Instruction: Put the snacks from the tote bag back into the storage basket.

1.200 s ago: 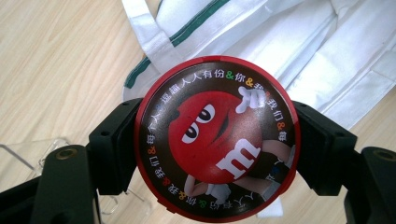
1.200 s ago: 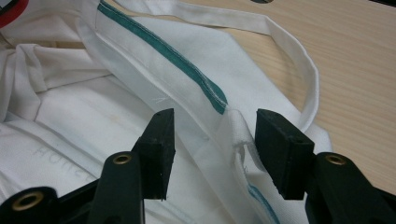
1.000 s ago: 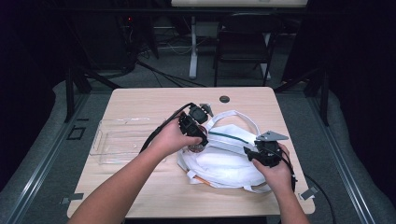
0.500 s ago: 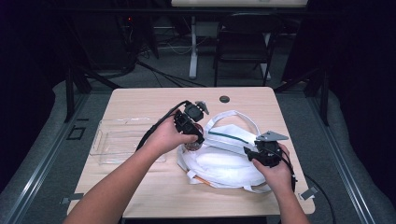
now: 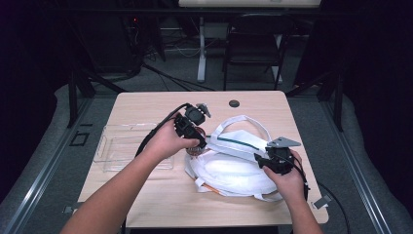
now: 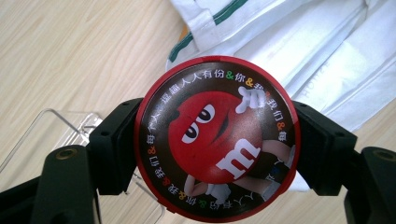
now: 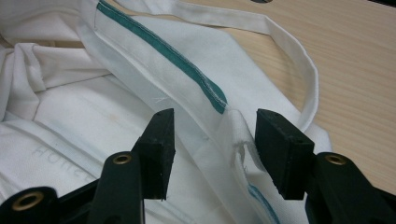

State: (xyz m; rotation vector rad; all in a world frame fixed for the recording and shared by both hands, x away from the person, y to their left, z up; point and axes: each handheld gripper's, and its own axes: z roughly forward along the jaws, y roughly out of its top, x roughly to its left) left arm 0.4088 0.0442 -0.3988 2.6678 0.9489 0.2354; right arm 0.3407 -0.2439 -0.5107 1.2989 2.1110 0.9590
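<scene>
My left gripper (image 6: 215,154) is shut on a round red-rimmed candy tin (image 6: 215,135), its lid with the red cartoon face turned toward the camera. In the high view the left gripper (image 5: 192,136) holds the tin (image 5: 195,149) just above the left edge of a white cloth bag (image 5: 234,168) with a green stripe. My right gripper (image 5: 267,160) is at the bag's right side. Its jaws stand open (image 7: 212,140), with the bag's green-striped rim (image 7: 187,70) running between them.
A clear plastic tray (image 5: 122,144) lies on the wooden table left of the bag, and shows below the tin (image 6: 60,126). A small black disc (image 5: 234,103) sits near the far edge. A chair (image 5: 253,44) stands beyond the table.
My left gripper has shifted slightly left and toward me with the tin. The right gripper has stayed at the bag's rim.
</scene>
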